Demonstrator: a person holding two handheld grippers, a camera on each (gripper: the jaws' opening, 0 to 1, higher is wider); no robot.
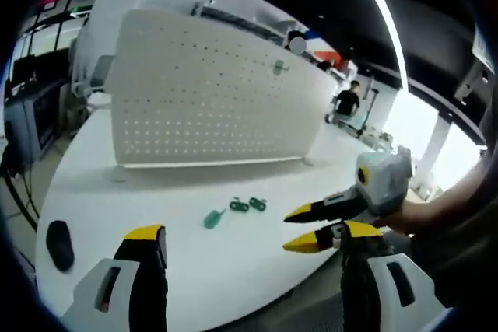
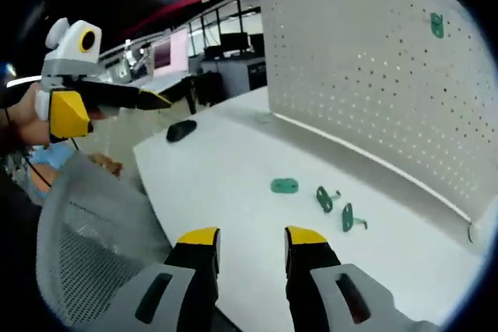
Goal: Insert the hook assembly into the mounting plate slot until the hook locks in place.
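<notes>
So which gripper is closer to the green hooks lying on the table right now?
Probably the right gripper: it hovers just beside the green hooks. The left gripper is held off the table's edge, farther from them.

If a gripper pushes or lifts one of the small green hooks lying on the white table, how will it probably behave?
The green hooks look small and thin, so probably light and easily slid on the smooth white table. Each shows a flat plate with a short prong, so it should not roll, though it may pivot or tip when nudged. It seems rigid, likely plastic.
</notes>
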